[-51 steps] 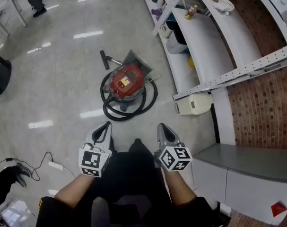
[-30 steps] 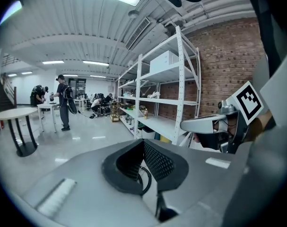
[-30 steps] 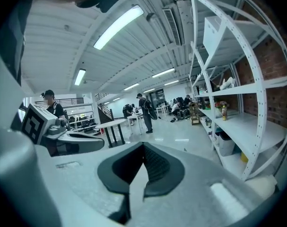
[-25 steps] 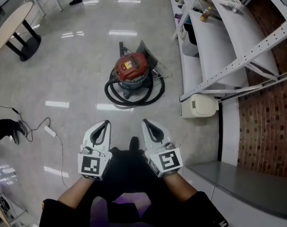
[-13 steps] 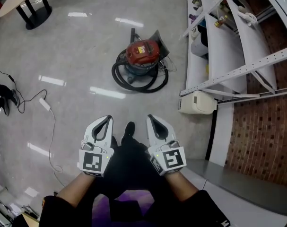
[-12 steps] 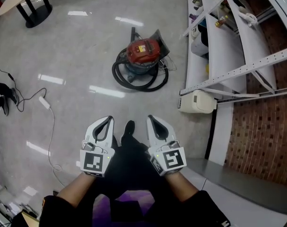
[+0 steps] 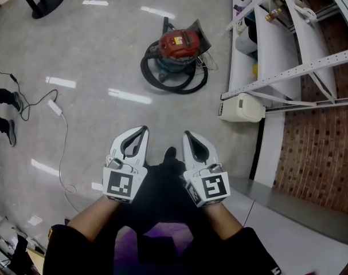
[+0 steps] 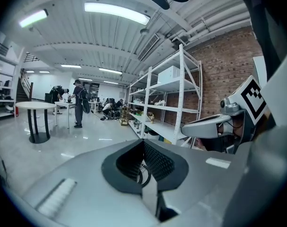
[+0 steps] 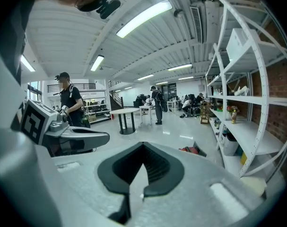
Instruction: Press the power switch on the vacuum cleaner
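the vacuum cleaner [image 7: 179,43] stands on the shiny floor well ahead of the person, its red top up and its black hose [image 7: 162,82] coiled round its base. it sits just beside the white shelves [image 7: 265,44]. the power switch is too small to pick out on the red top, so i cannot tell whether it has been pressed.

the left gripper [image 7: 140,132] and right gripper [image 7: 189,136] hang side by side close to the body, over the person's dark trousers and well apart from the vacuum. both point toward it. the fingers of each are closed tip to tip with nothing between them; only the bare eye-shaped gap shows behind the tips. held shut like this, a gripper makes one blunt point, which i judge would suit pushing a switch. this stance fits walking up to the vacuum as well as standing back from it after a press.

on a low shelf sits a white tub [image 7: 246,39]; what it holds is hidden. a cream box [image 7: 241,107] rests on the floor at the foot of the shelves, closed.
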The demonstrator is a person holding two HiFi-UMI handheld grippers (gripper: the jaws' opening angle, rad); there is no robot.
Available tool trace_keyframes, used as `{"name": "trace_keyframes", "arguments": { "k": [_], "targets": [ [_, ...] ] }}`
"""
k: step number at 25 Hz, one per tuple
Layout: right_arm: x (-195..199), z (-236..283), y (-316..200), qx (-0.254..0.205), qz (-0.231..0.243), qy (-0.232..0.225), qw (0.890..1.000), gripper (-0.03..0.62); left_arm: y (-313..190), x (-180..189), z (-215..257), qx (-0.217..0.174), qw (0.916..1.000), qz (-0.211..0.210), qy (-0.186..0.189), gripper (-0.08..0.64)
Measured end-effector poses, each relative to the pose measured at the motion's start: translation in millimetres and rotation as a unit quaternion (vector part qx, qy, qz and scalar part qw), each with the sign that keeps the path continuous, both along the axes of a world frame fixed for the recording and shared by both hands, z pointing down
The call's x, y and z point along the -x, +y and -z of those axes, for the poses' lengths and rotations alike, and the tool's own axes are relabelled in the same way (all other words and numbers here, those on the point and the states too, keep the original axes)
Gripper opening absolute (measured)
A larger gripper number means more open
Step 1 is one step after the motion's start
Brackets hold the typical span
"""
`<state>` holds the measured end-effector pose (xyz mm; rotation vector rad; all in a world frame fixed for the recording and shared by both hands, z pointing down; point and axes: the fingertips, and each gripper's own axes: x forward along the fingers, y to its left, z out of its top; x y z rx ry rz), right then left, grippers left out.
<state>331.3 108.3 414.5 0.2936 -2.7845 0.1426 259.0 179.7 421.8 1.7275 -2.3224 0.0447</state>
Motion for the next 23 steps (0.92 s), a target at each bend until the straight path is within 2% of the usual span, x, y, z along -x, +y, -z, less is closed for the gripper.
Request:
{"name": "trace_keyframes", "arguments": {
  "k": [4,10,14,23],
  "targets": [
    [-3.5,6.9,2.7,0.004,0.001,-0.022,1.0,-0.011,2.1,-3.9,8.9,-0.004,0.9998,-0.002,-0.018,0.017],
    [-29.3,20.4,-12.2,-0.009,-0.024,-0.04,0.999,-0.011,-13.0,-31.5,15.1,-0.008,0.9995,-0.024,-0.018,0.017],
    [-49.3,19.1,-22.6,-0.005,-0.04,-0.044,0.998,-0.011,-28.6,-50.0,17.0,-0.009,0.9987,-0.045,-0.023,0.017],
    [-71.2,19.2,-37.9,-0.001,-0.047,-0.045,0.998,-0.011,-48.2,-71.1,15.3,0.002,0.9983,-0.055,-0.02,0.017]
  ]
}}
